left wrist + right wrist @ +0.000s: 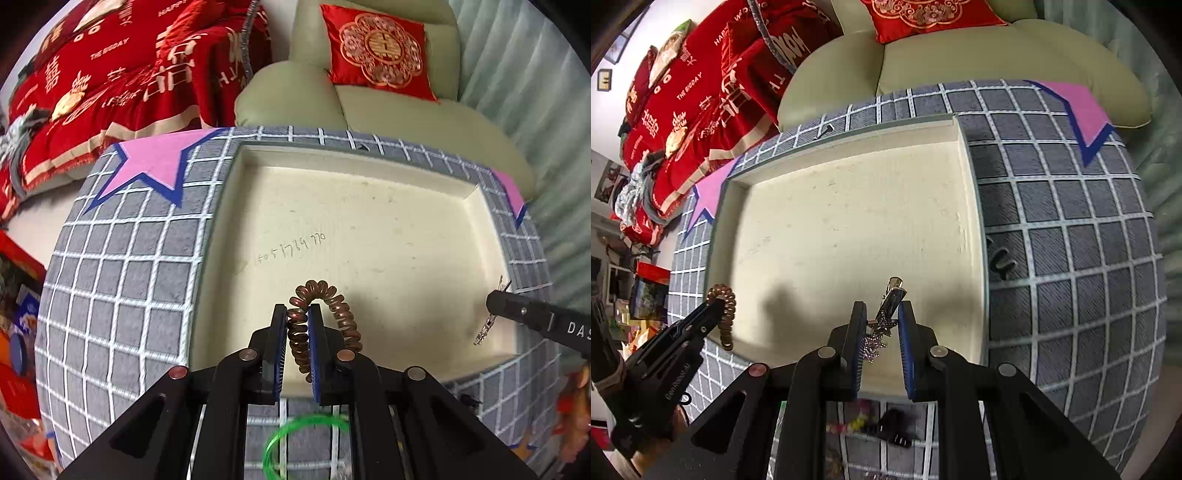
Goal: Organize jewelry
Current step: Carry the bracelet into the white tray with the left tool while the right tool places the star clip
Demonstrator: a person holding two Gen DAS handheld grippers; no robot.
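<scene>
Here, left tool (298,325) pinching a springy brown coil hair tie (323,314) above the cream tray (229,206); right tool (882,332) clamped on a slim metal hair clip (886,314) with sparkly stars, over the tray's near edge. Risks: stretchy coil snagging a pad on release, clip twisting loose onto the gridded grey cloth (1071,221).

We see both views evenly and brightly lit, with heavy fisheye bending and dark corners. On the cream rectangular tray (849,229), soft shadows fall just beyond the fingers. Near the tray's closest rim, the green plastic ring (306,439) and small trinkets (871,424) are blurred.
</scene>
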